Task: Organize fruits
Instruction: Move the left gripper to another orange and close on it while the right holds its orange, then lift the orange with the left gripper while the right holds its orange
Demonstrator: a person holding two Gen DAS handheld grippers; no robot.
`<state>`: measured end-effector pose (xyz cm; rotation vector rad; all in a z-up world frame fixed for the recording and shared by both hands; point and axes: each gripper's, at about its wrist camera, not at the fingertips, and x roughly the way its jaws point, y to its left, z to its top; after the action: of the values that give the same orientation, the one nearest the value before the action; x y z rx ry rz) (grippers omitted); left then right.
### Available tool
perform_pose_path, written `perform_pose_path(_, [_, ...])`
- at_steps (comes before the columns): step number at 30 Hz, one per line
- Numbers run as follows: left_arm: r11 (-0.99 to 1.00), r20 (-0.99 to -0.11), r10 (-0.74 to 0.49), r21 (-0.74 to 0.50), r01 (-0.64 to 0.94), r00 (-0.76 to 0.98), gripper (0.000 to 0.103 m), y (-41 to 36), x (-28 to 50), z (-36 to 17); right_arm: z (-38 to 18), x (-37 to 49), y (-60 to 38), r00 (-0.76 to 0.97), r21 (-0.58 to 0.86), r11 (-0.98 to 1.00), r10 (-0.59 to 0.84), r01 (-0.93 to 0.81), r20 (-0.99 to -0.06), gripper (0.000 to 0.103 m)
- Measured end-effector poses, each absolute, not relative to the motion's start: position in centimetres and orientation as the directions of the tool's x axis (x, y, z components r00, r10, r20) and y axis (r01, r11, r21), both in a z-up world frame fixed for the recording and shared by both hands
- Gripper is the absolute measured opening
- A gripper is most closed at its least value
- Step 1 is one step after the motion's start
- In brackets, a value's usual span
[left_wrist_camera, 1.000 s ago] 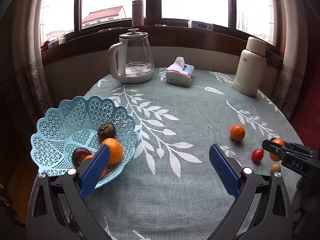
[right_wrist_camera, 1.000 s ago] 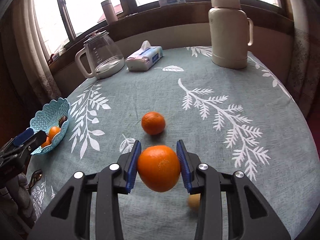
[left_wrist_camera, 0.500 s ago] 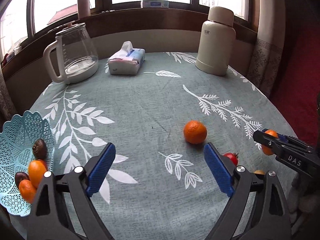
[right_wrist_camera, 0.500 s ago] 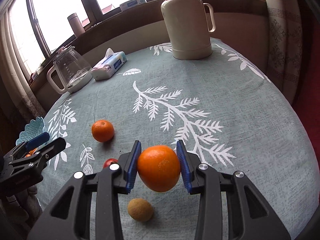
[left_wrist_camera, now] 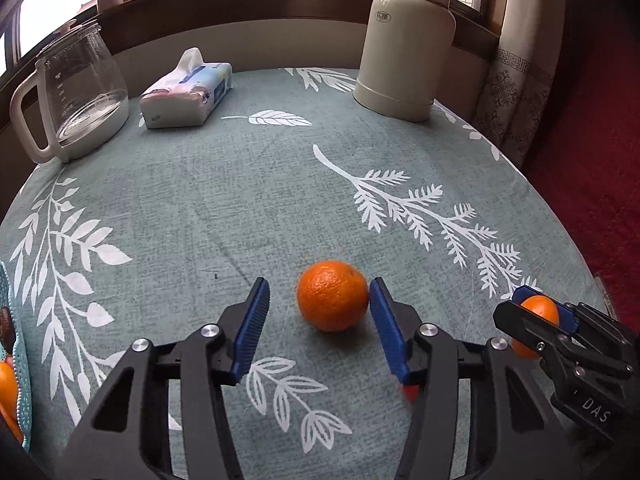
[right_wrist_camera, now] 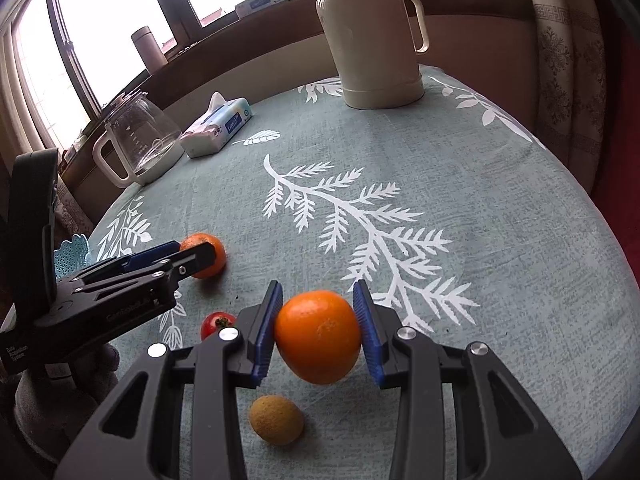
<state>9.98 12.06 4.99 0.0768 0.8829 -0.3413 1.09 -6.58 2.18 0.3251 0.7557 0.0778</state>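
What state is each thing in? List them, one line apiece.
left gripper: open, fingers astride the tabletop orange, right pad touching it
tabletop orange: resting on the cloth, not gripped
right gripper: shut on the held orange
held orange: clamped, lifted off the table
tomato: loose on the cloth
kettle: upright
flask: upright, capped

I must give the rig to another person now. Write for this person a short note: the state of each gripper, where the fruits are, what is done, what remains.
Right gripper: shut on a large orange, lifted above the table.
Left gripper: open, fingers on both sides of the orange on the cloth; its right pad seems to touch the orange, nothing gripped yet.
Also loose on the cloth: a small red fruit and a tan round fruit, near the right gripper.
Done: the blue basket at the left edge already holds some fruit.
Left: close on the orange, carry both oranges to the basket, then the two small fruits.
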Motion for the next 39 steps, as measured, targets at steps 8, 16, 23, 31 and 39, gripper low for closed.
perform_pose_path(8, [0.939, -0.763, -0.276, -0.085, 0.333, 0.585, 0.040, 11.7, 10.1, 4.7, 2.0, 1.2, -6.4, 0.723, 0.313, 0.949, 0.188, 0.041, -0.665, 0.037])
perform_pose_path(16, [0.945, -0.742, -0.270, -0.084, 0.315, 0.614, 0.040, 12.7, 7.9, 5.8, 2.2, 1.0, -6.6, 0.730, 0.318, 0.947, 0.188, 0.042, -0.657, 0.037])
perform_pose_path(23, [0.955, -0.723, -0.251, -0.078, 0.285, 0.644, 0.040, 14.2, 6.0, 7.0, 2.3, 0.8, -6.6, 0.736, 0.317, 0.948, 0.186, 0.041, -0.651, 0.037])
perform_pose_path(31, [0.974, -0.693, -0.203, -0.072, 0.214, 0.691, 0.040, 17.0, 3.8, 8.8, 2.5, 0.6, -6.7, 0.746, 0.313, 0.948, 0.174, 0.049, -0.643, 0.037])
perform_pose_path(39, [0.993, -0.644, -0.109, -0.044, 0.106, 0.757, 0.040, 21.6, 1.7, 11.2, 2.6, 0.4, -6.7, 0.752, 0.302, 0.952, 0.158, 0.057, -0.640, 0.037])
